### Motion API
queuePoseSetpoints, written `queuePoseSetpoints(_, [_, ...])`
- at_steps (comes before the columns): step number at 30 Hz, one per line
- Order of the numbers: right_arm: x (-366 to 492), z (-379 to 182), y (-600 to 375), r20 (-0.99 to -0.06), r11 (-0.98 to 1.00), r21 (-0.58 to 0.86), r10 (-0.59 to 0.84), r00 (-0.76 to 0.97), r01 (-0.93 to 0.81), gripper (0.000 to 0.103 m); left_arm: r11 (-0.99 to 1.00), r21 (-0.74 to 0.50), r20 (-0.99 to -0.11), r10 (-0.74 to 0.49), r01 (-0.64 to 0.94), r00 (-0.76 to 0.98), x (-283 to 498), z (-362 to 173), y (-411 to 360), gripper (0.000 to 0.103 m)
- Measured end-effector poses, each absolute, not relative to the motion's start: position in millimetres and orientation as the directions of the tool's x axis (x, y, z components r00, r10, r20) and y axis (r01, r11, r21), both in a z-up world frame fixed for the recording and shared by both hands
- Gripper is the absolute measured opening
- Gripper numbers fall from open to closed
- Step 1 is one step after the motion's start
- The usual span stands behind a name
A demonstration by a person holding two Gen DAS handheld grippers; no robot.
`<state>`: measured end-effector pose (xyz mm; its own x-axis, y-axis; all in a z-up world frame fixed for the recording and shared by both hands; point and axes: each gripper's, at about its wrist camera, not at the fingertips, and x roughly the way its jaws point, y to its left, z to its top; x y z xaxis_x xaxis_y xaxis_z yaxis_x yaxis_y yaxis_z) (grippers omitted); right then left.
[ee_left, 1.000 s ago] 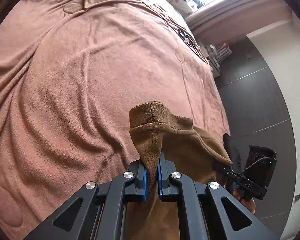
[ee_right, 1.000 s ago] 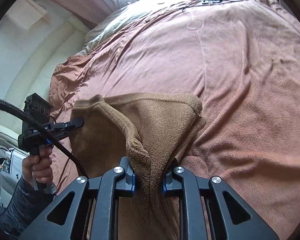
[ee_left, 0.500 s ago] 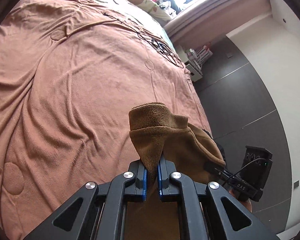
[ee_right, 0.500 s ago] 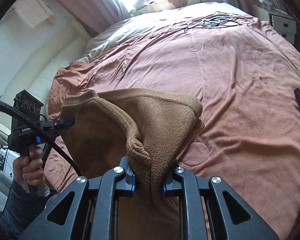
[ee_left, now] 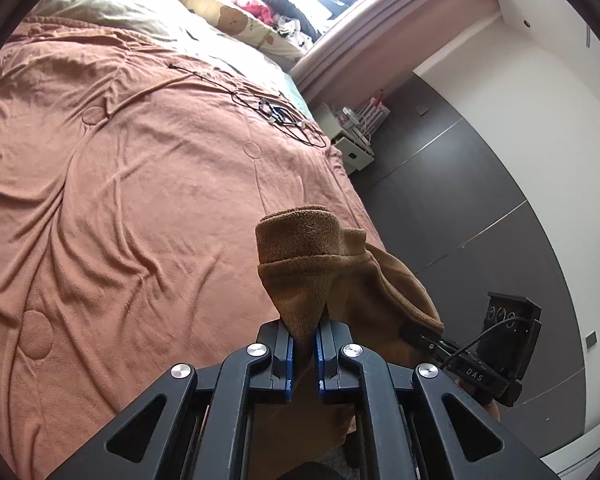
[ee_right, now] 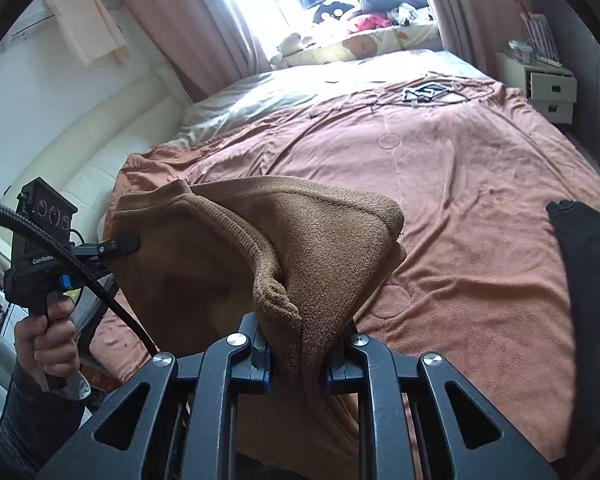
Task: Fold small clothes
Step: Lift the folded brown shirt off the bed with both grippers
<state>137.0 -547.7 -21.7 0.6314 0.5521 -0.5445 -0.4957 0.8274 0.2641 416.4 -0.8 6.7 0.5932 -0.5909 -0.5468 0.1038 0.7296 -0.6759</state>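
A brown fleece garment (ee_left: 340, 280) hangs in the air between both grippers, above the near edge of the bed. My left gripper (ee_left: 303, 340) is shut on one corner of it. My right gripper (ee_right: 298, 346) is shut on a thicker bunch of the same garment (ee_right: 300, 248). In the right wrist view the left gripper (ee_right: 124, 246) pinches the garment's far left edge, with a hand on its handle. In the left wrist view the right gripper (ee_left: 414, 334) bites the garment at lower right.
A rust-brown blanket (ee_left: 140, 200) covers the wide bed (ee_right: 480, 200). Black cables (ee_left: 276, 114) lie near its far side, by pillows and a window. A dark garment (ee_right: 588, 280) lies at the bed's right edge. A white nightstand (ee_right: 552, 88) stands beyond.
Both grippers have risen with the brown garment and tipped up, so more of the bed, the window and the floor shows. The grips have not altered.
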Motion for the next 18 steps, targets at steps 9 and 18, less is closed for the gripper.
queuePoseSetpoints(9, [54, 11, -553, -0.456, 0.818, 0.184, 0.563, 0.690, -0.545, 0.014, 0.742, -0.657, -0.503, -0.565, 0.135, 0.654, 363, 52, -4, 0.008])
queuePoseSetpoints(18, [-32, 48, -530, -0.358, 0.768, 0.114, 0.624, 0.695, -0.630, 0.013, 0.763, -0.629, -0.448, -0.511, 0.148, 0.734, 299, 109, 22, 0.008])
